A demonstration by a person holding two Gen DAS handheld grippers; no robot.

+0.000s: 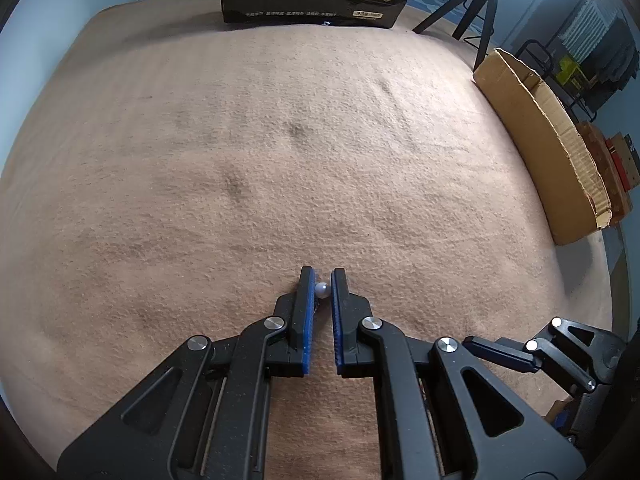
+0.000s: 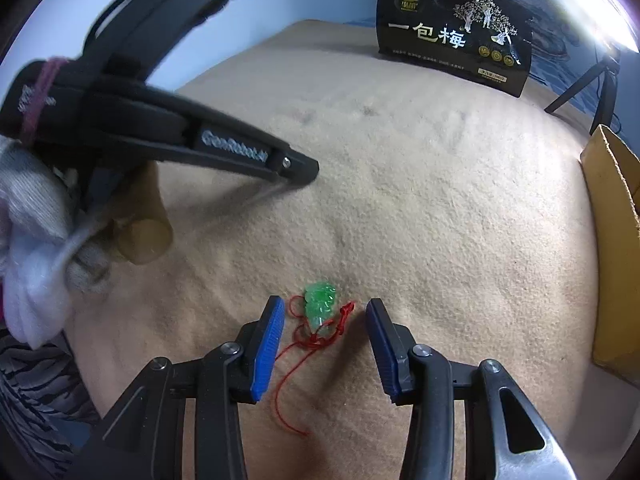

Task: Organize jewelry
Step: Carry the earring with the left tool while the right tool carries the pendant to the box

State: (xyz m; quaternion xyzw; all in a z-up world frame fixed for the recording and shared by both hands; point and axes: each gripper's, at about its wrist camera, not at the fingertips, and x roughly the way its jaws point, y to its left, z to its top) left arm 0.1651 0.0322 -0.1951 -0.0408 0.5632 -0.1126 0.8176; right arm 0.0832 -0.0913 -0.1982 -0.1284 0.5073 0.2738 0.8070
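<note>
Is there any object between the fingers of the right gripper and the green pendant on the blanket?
Nothing visible. The right gripper is open, and the green pendant with its red cord lies uncovered between its fingers.

One pearl, one green pendant, one black bag, one cardboard box

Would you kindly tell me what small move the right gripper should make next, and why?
Probably close the right gripper on the green carved pendant with its red cord: the pendant lies on the beige blanket between its open jaws, untouched.
</note>
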